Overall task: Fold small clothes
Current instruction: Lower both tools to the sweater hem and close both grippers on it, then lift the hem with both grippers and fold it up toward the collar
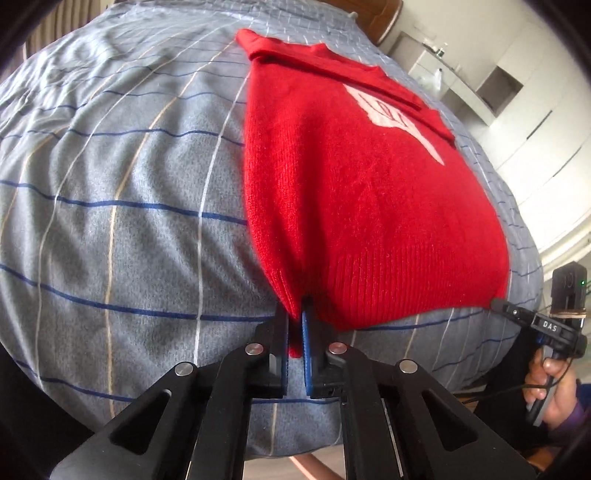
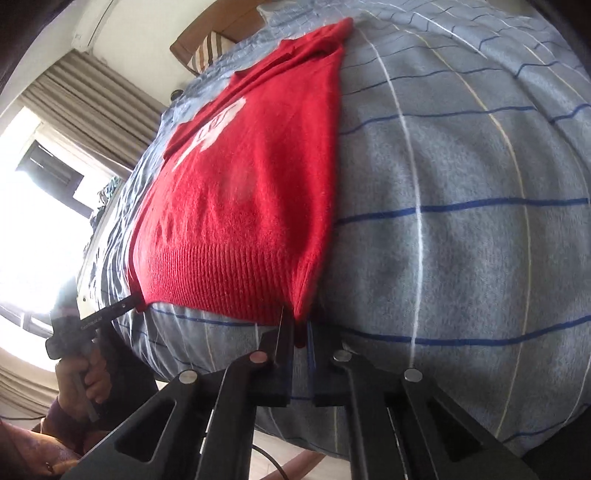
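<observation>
My left tool [image 1: 295,325] is narrowed onto the near left hem corner of the red sweater [image 1: 354,206]; a fold of red knit passes between its two blue-lined pads, which are almost together. My right tool [image 2: 301,332] grips the opposite hem corner in the same way, with a small tuck of red fabric visible in the slim gap between its pads.

Each tool appears in the other camera. The left wrist view shows the right tool [image 1: 498,304] with its tip at the far hem corner and my right hand [image 1: 554,387] around its handle. The right wrist view shows the left tool [image 2: 135,302] at its hem corner and my left hand [image 2: 83,384] around that handle.

The sweater lies flat on the bed [image 1: 110,184], front side up, ribbed hem nearest to me and collar end farthest away. A white emblem [image 1: 391,110] marks the chest. The sleeves are folded across the upper part of the body. The hem is stretched between the two tools and sits near the bed's front edge.

The bed cover is grey with dark blue, white and tan lines forming a grid. Beyond the bed, the left wrist view shows white cabinets [image 1: 517,110]. The right wrist view shows a bright window [image 2: 33,206], brown curtains [image 2: 88,96] and a wooden headboard [image 2: 218,33].
</observation>
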Motion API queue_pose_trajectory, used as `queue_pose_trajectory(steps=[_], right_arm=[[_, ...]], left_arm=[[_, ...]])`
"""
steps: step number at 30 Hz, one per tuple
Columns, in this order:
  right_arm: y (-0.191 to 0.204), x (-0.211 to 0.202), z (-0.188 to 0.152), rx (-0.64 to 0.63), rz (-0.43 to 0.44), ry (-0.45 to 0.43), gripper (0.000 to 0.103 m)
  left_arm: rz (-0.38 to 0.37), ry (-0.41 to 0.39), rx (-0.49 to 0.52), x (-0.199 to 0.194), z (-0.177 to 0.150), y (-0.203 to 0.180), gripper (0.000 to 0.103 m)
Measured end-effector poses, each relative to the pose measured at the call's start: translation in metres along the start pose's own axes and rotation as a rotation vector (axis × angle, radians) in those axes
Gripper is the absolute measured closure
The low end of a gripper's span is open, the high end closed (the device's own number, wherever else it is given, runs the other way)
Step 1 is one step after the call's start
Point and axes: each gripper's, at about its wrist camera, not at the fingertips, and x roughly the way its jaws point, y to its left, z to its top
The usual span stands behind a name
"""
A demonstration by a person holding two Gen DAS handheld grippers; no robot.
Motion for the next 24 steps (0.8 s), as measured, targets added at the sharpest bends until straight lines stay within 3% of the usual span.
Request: queue_pose_trajectory(steps=[7, 13, 20, 24], right_arm=[[0.009, -0.033, -0.006, 0.017, 0.065, -0.092, 0.098], [0.021, -0.043, 0.006, 0.000, 0.093, -0.144, 0.098], [0.030, -0.053, 0.032, -0.016, 0.106, -0.200, 0.098], [0.038, -0.056, 0.075, -0.067, 0.090, -0.238, 0.098]], left_arm=[[-0.122, -0.030, -0.100, -0.034, 0.003, 0.013, 0.100], [-0.178, -0.081, -0.139, -0.052, 0.017, 0.013, 0.100], [-0.216, -0.122, -0.133, -0.057, 0.052, -0.001, 0.101], [-0.228, -0.169, -0.106, -0.060, 0.096, -0.009, 0.100]])
